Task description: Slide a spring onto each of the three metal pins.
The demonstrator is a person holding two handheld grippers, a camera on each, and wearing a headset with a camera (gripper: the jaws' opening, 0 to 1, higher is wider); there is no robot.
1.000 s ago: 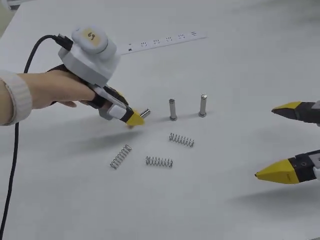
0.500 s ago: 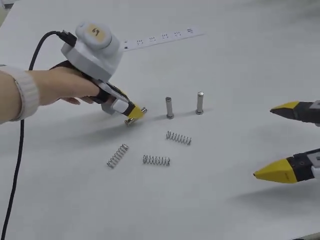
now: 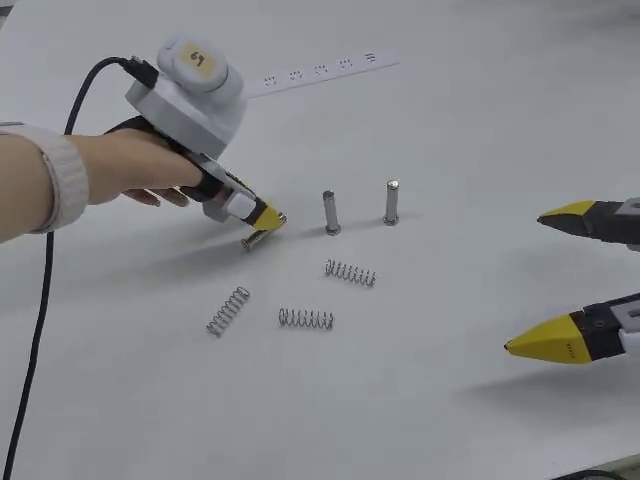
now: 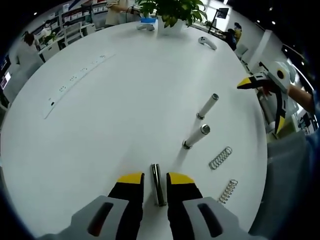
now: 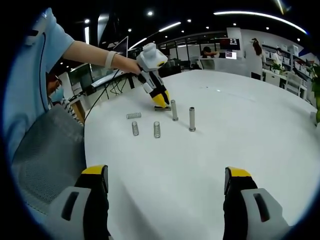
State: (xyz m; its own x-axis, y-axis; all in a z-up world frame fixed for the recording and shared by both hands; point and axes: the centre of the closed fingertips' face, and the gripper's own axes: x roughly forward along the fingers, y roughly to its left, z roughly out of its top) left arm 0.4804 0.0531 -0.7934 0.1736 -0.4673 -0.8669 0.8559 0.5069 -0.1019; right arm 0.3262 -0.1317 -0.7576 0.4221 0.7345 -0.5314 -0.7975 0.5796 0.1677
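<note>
The pin (image 4: 158,184) I am working on lies flat on the table (image 3: 450,120). It is a slim grey steel rod, set between the yellow tips of my left gripper (image 4: 155,177). Those jaws stand narrow around it with a sliver of white showing on either side, so I cannot tell whether they pinch it or merely straddle it.

Just beyond, two more pins stand upright on their wider feet: the nearer pin (image 3: 329,212) and the farther pin (image 3: 391,202). Both are smooth and shiny, side by side but apart.

Three springs of thin coiled wire lie on their sides in front of the pins and off them. The first spring (image 3: 351,273) is near the nearer pin's foot, the second spring (image 3: 306,319) lies closer to me, and the third spring (image 3: 228,311) lies slanted beside the second.

My right gripper (image 3: 524,282) hovers well apart from all this, its jaws spread wide with nothing between them.

The table is plain white with a smooth, matte top. A flat white power strip (image 3: 320,72) lies at its far side, and a black cable (image 3: 40,300) trails from the left gripper's pale housing. Around the table is an open office with ceiling lights and desks, and a leafy potted plant (image 4: 172,10) stands at the table's end.
</note>
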